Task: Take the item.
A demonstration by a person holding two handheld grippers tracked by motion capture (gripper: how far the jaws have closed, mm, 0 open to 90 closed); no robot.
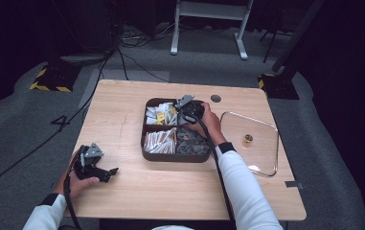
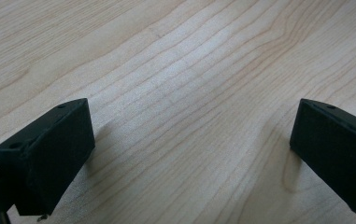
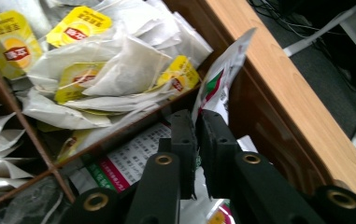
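Right gripper (image 3: 198, 135) clamped on a sachet (image 3: 222, 70) in the compartment box (image 1: 147, 154), tea bags (image 3: 119, 60) crowding alongside, glass lid (image 1: 261, 148) nearby, left gripper (image 2: 189, 154) wide over bare table (image 2: 175, 70).

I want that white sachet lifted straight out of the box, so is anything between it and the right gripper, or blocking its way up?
Nothing visible. The right gripper is already shut on the white sachet, which stands above the box wall. The glass lid lies aside on the table.
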